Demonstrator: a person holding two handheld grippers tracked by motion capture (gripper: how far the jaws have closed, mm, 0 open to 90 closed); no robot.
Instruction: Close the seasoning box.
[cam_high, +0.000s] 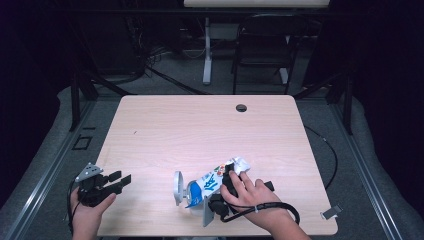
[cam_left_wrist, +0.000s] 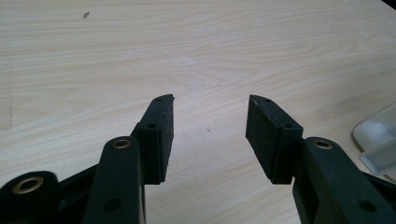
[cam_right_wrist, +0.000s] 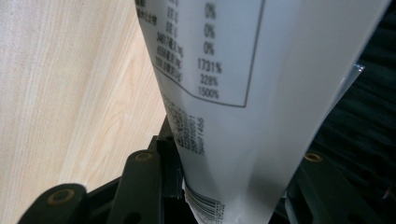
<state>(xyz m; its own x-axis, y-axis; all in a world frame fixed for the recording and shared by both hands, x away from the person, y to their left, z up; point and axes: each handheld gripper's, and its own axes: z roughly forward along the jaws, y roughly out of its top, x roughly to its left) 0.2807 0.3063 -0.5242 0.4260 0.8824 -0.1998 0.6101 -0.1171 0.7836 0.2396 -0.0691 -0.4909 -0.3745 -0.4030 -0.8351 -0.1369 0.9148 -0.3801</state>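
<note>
One pouch (cam_high: 216, 179) is clamped between the jaws of the right gripper (cam_high: 226, 186), held near the table's (cam_high: 200, 125) front edge. The left gripper (cam_high: 117, 181) is held open with nothing between its jaws, well apart from the pouch. Two grippers and one pouch are counted.

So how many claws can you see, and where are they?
2. The left claw is open and empty at the near left edge of the table. The right claw is near the front middle, closed around a white and blue tube lying there.
</note>
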